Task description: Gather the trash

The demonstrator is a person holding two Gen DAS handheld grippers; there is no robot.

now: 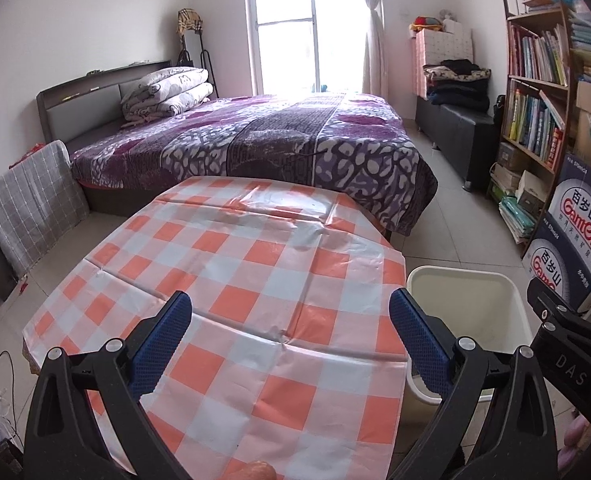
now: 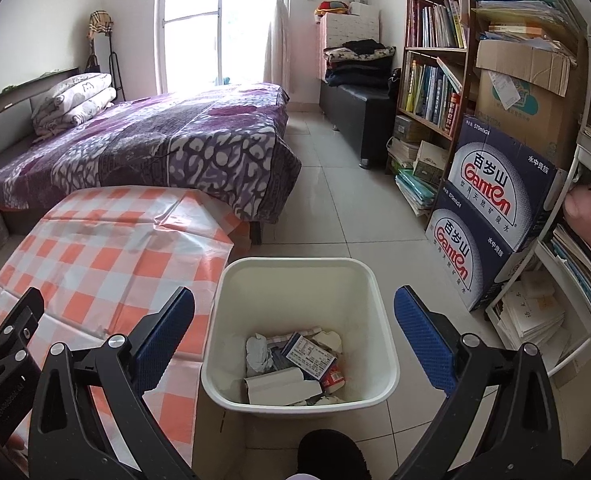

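Bed (image 1: 255, 140): purple patterned cover, folded quilt at the headboard; beyond the table.

Table (image 1: 223, 264): orange-and-white checked plastic cloth, creased and glossy. No trash visible on the part in view; the near edge is cut off, where a small orange-brown object shows partly, unidentified.

Bookshelf (image 2: 431, 72) and stacked Ganten water cartons (image 2: 491, 200): right wall, clear of the work.

Waste bin (image 2: 299, 332): cream plastic, square, on the floor tiles just beside the table's right edge. Light, stiff, smooth-walled; best taken by the rim.

Trash (image 2: 295, 364): in the bottom of the bin. Crumpled paper, a printed carton, a white flattened box, a red-labelled cup. Judged light, soft, crushable; pinch at a fold or box edge. Lower layers hidden.

Left gripper (image 1: 291, 340): over the table, fingers wide apart, nothing between them.

Right gripper (image 2: 295, 340): above the bin, fingers spread, empty.

A dark rounded shape at the bottom edge of the right view: unclear.
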